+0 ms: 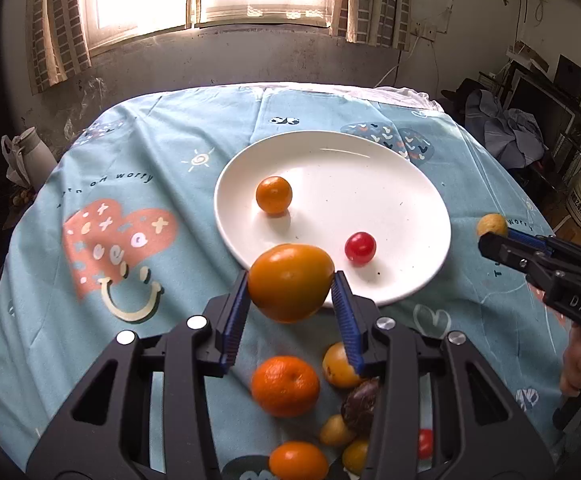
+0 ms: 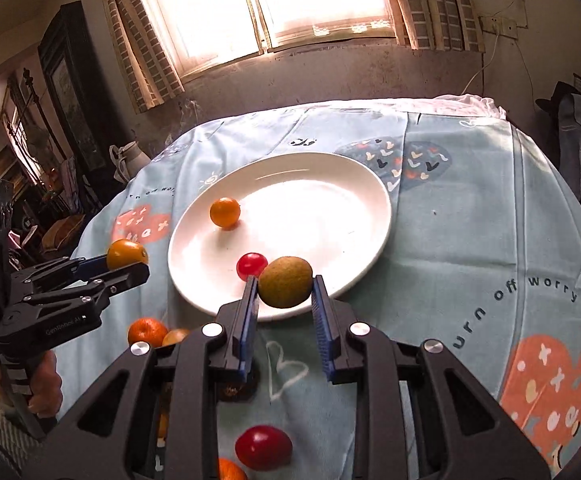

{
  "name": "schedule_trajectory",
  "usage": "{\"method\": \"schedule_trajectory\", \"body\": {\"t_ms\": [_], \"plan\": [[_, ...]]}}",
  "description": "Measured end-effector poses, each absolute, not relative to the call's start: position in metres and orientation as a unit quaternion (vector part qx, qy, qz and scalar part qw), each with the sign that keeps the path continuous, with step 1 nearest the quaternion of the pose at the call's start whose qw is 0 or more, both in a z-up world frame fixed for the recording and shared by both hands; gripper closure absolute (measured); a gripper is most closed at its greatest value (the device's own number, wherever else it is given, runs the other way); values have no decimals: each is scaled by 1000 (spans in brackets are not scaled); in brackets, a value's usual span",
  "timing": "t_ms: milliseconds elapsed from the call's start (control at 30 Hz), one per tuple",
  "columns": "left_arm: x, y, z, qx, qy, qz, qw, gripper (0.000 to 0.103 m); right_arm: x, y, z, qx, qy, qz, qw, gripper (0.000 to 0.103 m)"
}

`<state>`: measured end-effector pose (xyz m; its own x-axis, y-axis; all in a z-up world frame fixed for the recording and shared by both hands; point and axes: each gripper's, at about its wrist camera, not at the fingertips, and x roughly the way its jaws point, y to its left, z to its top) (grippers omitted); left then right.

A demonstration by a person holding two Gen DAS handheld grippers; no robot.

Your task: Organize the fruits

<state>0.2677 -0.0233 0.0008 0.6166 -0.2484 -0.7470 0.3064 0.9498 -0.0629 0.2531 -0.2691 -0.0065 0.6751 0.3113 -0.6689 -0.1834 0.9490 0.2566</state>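
A white plate [image 1: 410,208] [image 2: 350,200] sits mid-table, holding a small orange [image 1: 274,195] [image 2: 225,212] and a red cherry tomato [image 1: 360,247] [image 2: 251,265]. My left gripper [image 1: 290,284] [image 2: 128,260] is shut on an orange fruit [image 1: 290,282] [image 2: 126,254], held above the cloth at the plate's near-left rim. My right gripper [image 2: 285,282] [image 1: 490,236] is shut on a brownish-yellow fruit [image 2: 285,282] [image 1: 491,225], held over the plate's near rim. Loose fruit lies on the cloth below: a mandarin [image 1: 285,386] [image 2: 147,331], several yellow fruits [image 1: 340,365], a dark date [image 1: 360,402], a red tomato [image 2: 263,447].
The table is covered by a blue patterned cloth [image 1: 130,208] [image 2: 490,220]. A window wall stands behind the far edge. A white jug [image 1: 30,156] is off the left side and clutter [image 1: 530,120] off the right.
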Motion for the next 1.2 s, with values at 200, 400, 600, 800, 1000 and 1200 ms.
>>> {"method": "schedule_trajectory", "body": {"t_ms": [200, 400, 600, 800, 1000, 1200], "plan": [[303, -40, -30, 33, 442, -157, 883, 57, 297, -264, -37, 97, 412, 139, 895, 75], [293, -28, -22, 31, 420, -155, 894, 35, 287, -270, -27, 106, 402, 146, 898, 73], [253, 6, -15, 22, 403, -134, 905, 32, 235, -278, -2, 116, 367, 157, 909, 45], [223, 27, -38, 16, 426, -116, 897, 32, 175, -282, -9, 91, 329, 134, 930, 35], [215, 16, -43, 37, 421, -126, 897, 32, 172, -289, -17, 98, 338, 136, 926, 35], [216, 6, -50, 63, 427, -138, 892, 28, 175, -289, -22, 101, 351, 136, 921, 35]]}}
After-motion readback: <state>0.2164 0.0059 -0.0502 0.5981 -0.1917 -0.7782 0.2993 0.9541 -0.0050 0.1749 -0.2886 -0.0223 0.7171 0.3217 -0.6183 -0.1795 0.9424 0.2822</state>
